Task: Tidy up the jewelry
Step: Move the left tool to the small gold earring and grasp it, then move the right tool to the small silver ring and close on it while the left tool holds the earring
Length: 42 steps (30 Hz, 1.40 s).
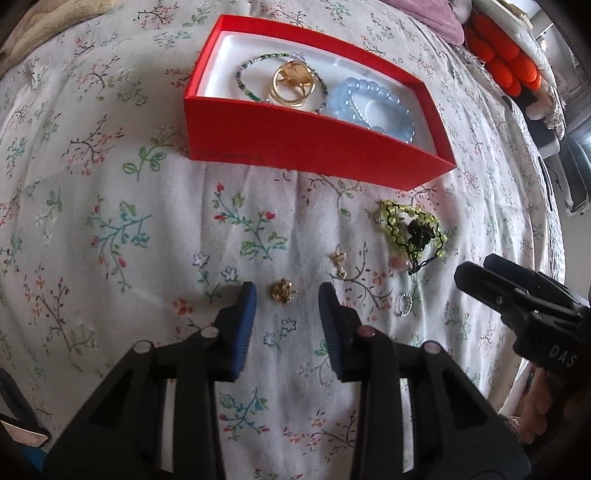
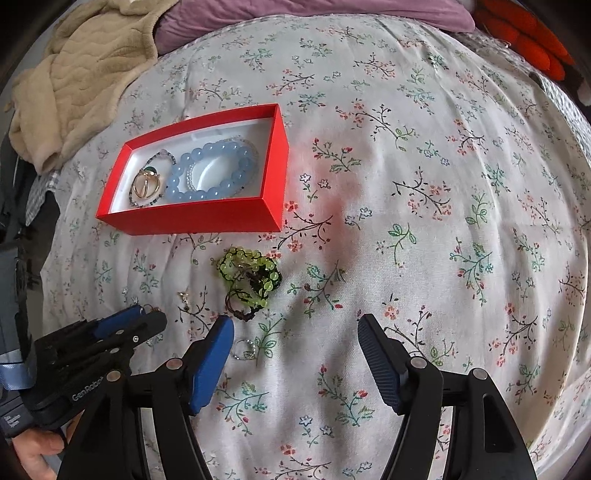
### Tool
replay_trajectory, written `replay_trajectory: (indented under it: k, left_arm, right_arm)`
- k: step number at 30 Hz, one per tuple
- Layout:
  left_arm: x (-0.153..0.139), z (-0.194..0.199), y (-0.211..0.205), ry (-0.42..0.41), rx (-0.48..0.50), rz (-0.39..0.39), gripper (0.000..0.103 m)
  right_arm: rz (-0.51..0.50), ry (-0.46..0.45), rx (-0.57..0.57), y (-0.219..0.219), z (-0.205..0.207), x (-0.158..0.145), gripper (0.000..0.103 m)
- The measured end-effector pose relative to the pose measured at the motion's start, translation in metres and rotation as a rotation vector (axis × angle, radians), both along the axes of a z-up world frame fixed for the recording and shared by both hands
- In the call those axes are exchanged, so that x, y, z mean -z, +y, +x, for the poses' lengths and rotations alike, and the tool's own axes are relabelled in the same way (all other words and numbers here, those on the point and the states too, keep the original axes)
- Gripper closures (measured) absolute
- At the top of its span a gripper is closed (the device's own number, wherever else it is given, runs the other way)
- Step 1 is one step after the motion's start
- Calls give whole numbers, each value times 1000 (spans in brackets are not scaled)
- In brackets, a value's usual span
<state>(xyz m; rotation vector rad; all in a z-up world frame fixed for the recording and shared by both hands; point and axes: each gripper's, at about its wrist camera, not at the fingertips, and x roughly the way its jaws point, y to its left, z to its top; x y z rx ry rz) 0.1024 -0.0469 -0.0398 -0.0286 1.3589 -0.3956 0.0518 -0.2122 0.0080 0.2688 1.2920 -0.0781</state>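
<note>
A small gold trinket [image 1: 282, 291] lies on the flowered bedsheet between the blue pads of my left gripper [image 1: 287, 291]; the pads stand apart from it on both sides. Beside it lie a gold earring [image 1: 338, 262], a silver ring [image 1: 404, 304] and a green bead bracelet [image 1: 410, 225] with black cord. The red box [image 1: 295, 147] behind holds a blue bead bracelet [image 1: 373, 103], gold rings [image 1: 293, 83] and a thin dark beaded strand [image 1: 258, 66]. My right gripper [image 2: 295, 321] hangs open over bare sheet, with the silver ring [image 2: 245, 349] just beside its left finger.
A beige quilted blanket [image 2: 81, 74] and purple cloth [image 2: 295, 14] lie at the far side of the bed. An orange plush thing [image 1: 502, 62] sits at the far right. A hand [image 2: 33, 454] shows under the left gripper's body.
</note>
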Motion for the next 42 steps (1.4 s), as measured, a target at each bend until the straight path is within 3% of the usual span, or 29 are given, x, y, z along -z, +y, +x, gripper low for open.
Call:
replay_trajectory:
  k: [5, 12, 25, 37, 42]
  left_arm:
    - [4, -1, -9, -4, 10, 29, 71]
    - [8, -1, -16, -30, 12, 96, 88]
    - [-12, 1, 0, -68, 5, 68, 88]
    - [-22, -3, 23, -84, 0, 69, 88]
    - [-23, -3, 32, -83, -8, 69, 88]
  right_arm:
    - [1, 3, 3, -2, 0, 2, 32]
    - [-1, 9, 4, -3, 0, 4, 32]
    - [10, 43, -1, 3, 5, 13, 32]
    - [40, 124, -89, 39, 10, 37, 32]
    - [23, 141, -110, 52, 11, 46, 37]
